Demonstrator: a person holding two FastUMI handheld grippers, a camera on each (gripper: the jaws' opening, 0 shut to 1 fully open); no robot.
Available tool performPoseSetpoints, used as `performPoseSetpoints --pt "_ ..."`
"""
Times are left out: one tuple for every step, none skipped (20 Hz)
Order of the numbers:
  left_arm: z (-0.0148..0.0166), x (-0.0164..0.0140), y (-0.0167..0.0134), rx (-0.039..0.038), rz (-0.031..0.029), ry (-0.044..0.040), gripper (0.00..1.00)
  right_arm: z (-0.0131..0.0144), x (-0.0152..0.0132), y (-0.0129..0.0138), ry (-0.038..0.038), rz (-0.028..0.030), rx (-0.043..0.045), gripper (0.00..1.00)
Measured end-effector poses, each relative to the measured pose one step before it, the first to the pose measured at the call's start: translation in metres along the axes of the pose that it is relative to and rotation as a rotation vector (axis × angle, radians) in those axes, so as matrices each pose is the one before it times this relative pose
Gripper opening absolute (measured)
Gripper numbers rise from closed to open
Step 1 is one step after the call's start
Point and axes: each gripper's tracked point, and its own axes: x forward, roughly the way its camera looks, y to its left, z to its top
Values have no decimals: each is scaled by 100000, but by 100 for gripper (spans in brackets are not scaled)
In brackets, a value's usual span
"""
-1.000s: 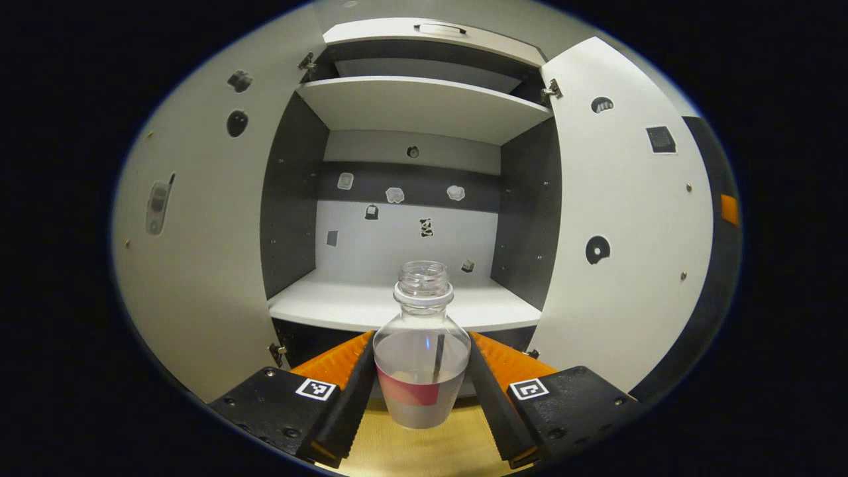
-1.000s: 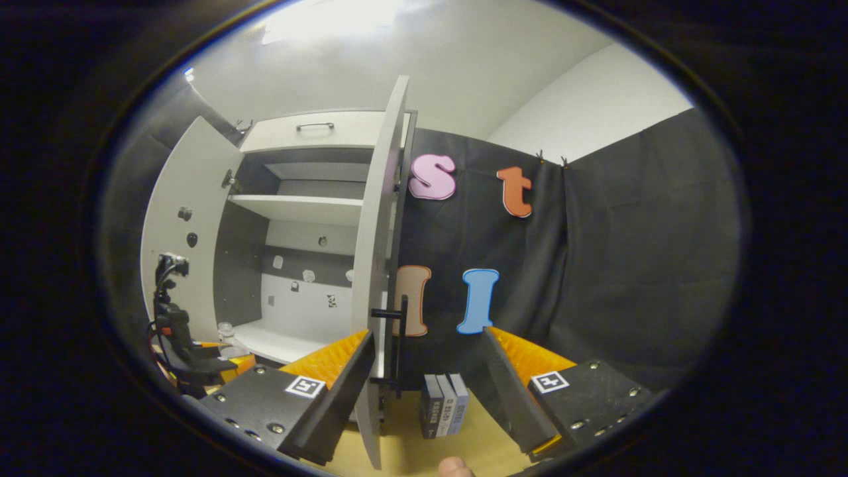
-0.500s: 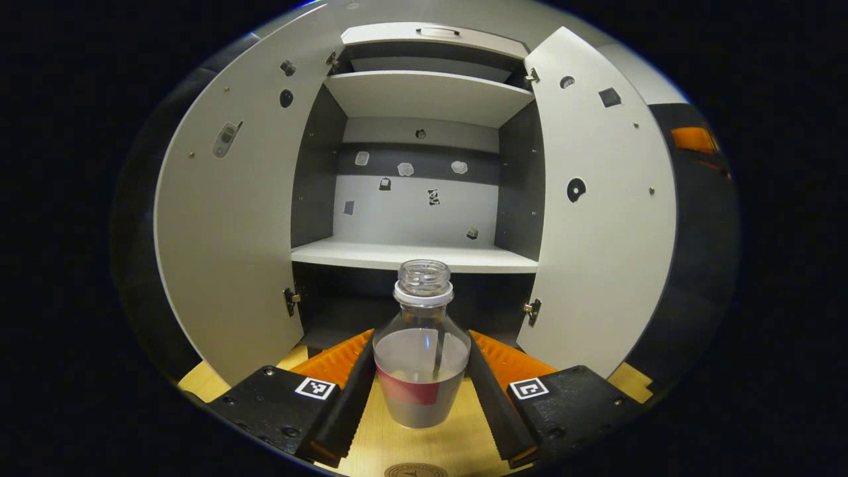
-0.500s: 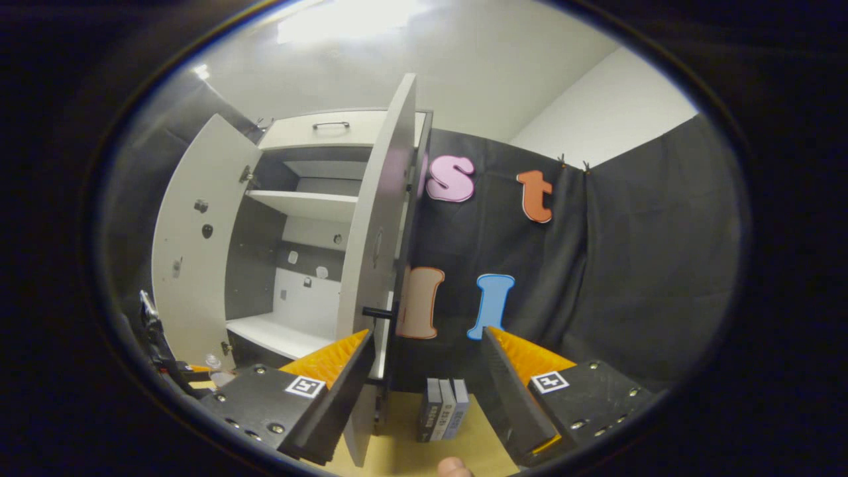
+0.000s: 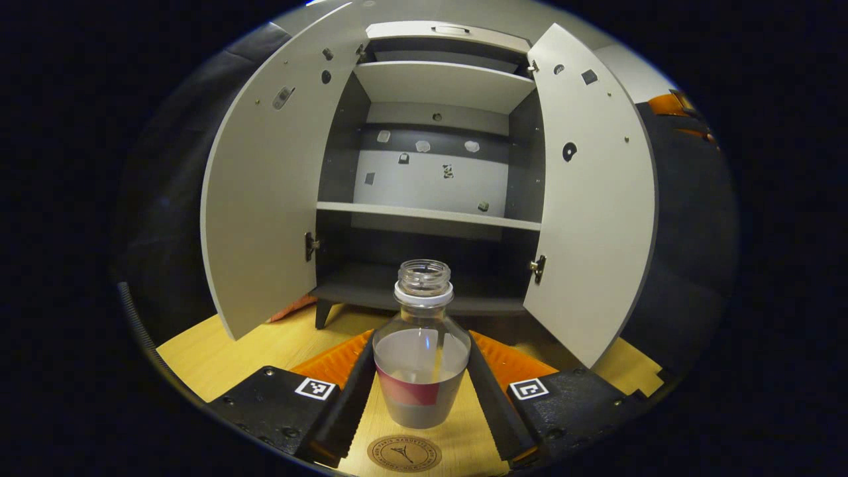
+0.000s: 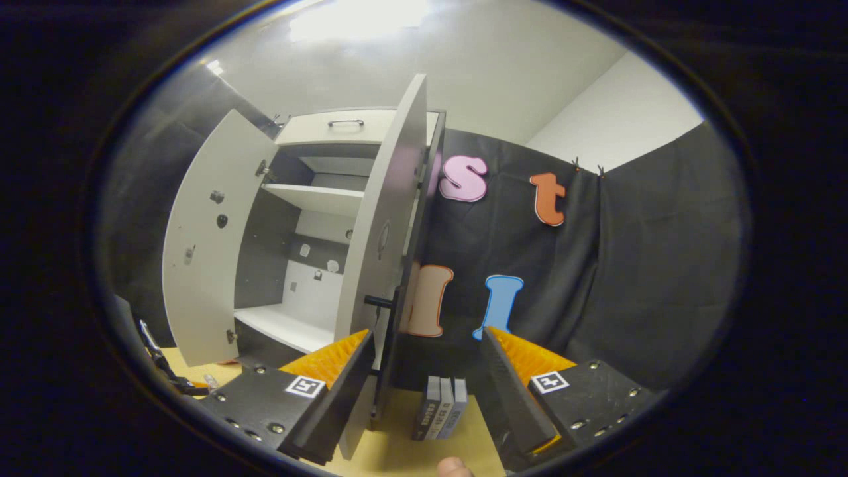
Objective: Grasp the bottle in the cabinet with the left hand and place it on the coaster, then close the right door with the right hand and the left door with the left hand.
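In the left gripper view a clear, capless bottle (image 5: 422,358) with a red label and some liquid sits between the fingers of my left gripper (image 5: 422,391), which is shut on it. The bottle hangs just above a round brown coaster (image 5: 405,453) on the wooden table. Beyond it stands the cabinet with its left door (image 5: 265,192) and right door (image 5: 593,199) both swung open. In the right gripper view my right gripper (image 6: 424,391) is open with nothing between its fingers, near the right door (image 6: 381,258) and its dark handle (image 6: 379,302).
Several small dark books (image 6: 438,417) stand on the wooden table (image 6: 397,450) between the right gripper's fingers. The cabinet's white shelves (image 5: 427,215) are bare. A fingertip (image 6: 454,467) shows at the bottom edge. The left gripper's edge (image 6: 165,371) appears low left.
My left gripper has drawn back out of the cabinet with the bottle and lowered, so the coaster has come into view beneath it. The right gripper has shifted slightly, staying open.
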Motion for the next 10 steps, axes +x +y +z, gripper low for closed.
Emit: performPoseSetpoints --pt "-847 -25 155 -265 577 1612 81 58 -38 -45 -83 31 -450 97" --pt "-846 -1 164 -326 271 1233 81 -7 -115 -4 -152 110 -426 97" --pt "-625 63 79 -162 105 1114 81 73 -4 11 -167 -35 -468 97" --pt "-752 134 122 869 603 1470 81 3 52 -121 -245 -84 -403 97" --pt "-783 97 229 1262 662 2065 81 65 16 -119 -237 -69 -311 97" --pt "-675 40 98 857 274 1516 81 -29 47 -71 -166 -177 -165 97" --pt "-294 -22 -39 280 -159 592 81 -9 75 -72 39 -196 -52 97" --pt "-420 -58 28 158 290 791 81 -146 45 -103 131 -137 161 94" --pt "-470 -1 68 -92 345 1136 81 -80 58 -117 269 -143 179 97" --pt "-448 -132 37 -413 211 896 81 -118 72 -65 187 -180 158 94"
